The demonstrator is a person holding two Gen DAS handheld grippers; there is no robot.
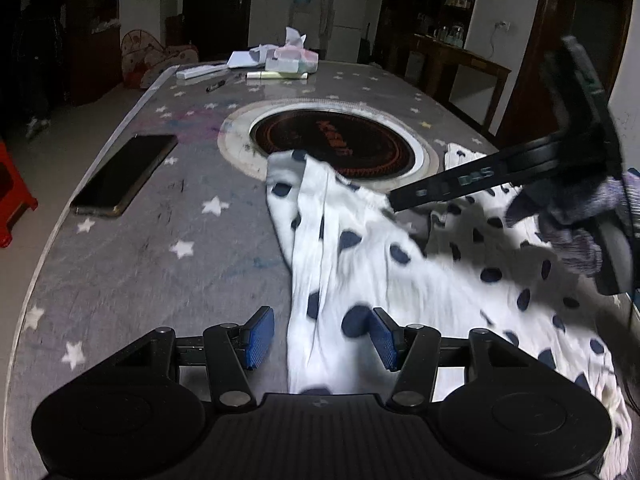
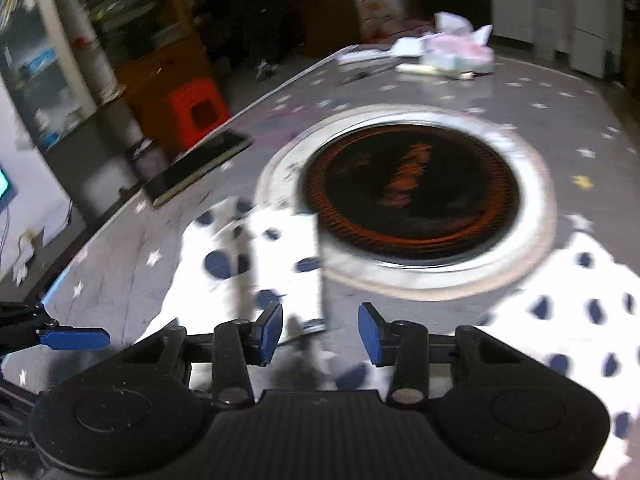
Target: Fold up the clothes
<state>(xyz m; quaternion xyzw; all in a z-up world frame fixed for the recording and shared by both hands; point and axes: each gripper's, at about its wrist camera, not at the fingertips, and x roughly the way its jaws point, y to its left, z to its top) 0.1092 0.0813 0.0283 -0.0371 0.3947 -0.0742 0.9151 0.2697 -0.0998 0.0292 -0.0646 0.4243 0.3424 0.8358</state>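
A white garment with dark blue dots [image 1: 400, 264] lies crumpled on the grey star-patterned table [image 1: 120, 272], near its front right. My left gripper [image 1: 322, 338] is open, with a fold of the garment lying between its blue pads. The right gripper's arm [image 1: 460, 184] reaches in from the right above the garment. In the right wrist view the garment [image 2: 260, 264] lies left and right of my right gripper [image 2: 320, 334], which is open above the cloth. The left gripper's blue fingertip [image 2: 74, 338] shows at the far left.
A round black burner with a white ring [image 1: 332, 144] is set in the table's middle. A black phone [image 1: 124, 176] lies at the left edge. Papers, tissue packs and pens [image 1: 276, 62] lie at the far end. A red stool [image 2: 198, 110] stands beside the table.
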